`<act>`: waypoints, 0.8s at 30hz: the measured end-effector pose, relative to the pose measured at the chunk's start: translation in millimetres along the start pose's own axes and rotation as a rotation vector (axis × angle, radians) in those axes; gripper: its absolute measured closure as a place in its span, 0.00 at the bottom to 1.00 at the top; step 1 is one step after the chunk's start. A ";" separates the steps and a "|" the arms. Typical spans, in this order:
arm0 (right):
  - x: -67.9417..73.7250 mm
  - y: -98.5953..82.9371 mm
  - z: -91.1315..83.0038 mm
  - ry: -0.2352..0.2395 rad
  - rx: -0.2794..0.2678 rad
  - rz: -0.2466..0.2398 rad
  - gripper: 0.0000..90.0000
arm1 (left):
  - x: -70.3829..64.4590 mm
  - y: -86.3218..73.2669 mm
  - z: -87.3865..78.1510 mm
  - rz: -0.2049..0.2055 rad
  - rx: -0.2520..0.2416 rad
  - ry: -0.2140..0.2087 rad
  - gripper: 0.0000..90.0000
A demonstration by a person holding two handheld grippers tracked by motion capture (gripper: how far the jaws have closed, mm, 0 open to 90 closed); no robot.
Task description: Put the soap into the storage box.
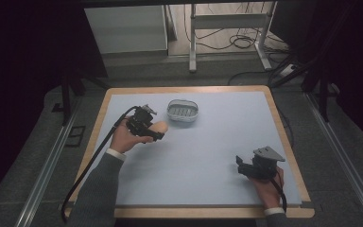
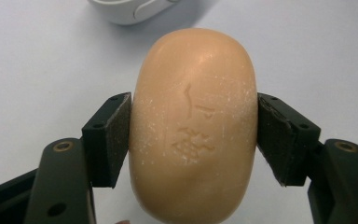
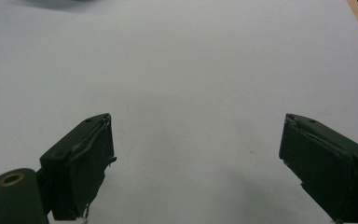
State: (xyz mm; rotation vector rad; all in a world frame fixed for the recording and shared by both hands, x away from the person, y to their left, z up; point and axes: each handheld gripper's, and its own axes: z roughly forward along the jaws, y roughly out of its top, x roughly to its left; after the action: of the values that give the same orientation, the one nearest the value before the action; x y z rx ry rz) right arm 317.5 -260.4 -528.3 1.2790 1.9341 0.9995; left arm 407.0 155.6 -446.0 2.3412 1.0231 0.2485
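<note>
An oval peach-coloured soap bar (image 2: 193,126) with a stamped mark is clamped between the pads of my left gripper (image 2: 193,137). In the high view that left gripper (image 1: 157,131) holds the soap bar (image 1: 159,127) just left of a white oval soap dish (image 1: 183,112) with a slotted floor. A piece of the dish's rim (image 2: 130,9) shows at the top of the left gripper view. My right gripper (image 1: 238,165) rests low at the table's front right. Its jaws stand wide apart in the right gripper view (image 3: 196,163), with bare table surface between them.
The table (image 1: 203,146) has a pale blue-white top with a wooden border (image 1: 283,137). Dark floor, rails and a white table frame (image 1: 227,28) with cables lie beyond the far edge. A black cable (image 1: 90,165) trails from the left gripper off the table's left side.
</note>
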 end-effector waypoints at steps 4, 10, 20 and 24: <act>-0.1 0.0 0.2 0.000 0.001 -0.002 0.11 | 0.6 5.8 -1.3 0.006 -0.005 0.003 0.35; -0.4 0.0 0.3 0.001 0.001 -0.001 0.11 | 1.5 13.1 -1.8 0.015 -0.008 0.006 0.35; -0.5 0.0 0.3 0.001 0.002 0.000 0.11 | 5.5 18.3 4.1 0.010 -0.006 -0.002 0.36; -0.4 0.1 0.4 0.000 0.002 0.000 0.11 | 6.8 18.8 6.2 0.005 -0.007 -0.006 0.36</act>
State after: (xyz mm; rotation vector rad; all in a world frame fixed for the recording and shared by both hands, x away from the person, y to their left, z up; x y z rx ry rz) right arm 318.0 -260.6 -528.4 1.2803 1.9357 0.9976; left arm 425.6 147.6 -440.8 2.3368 1.0120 0.2468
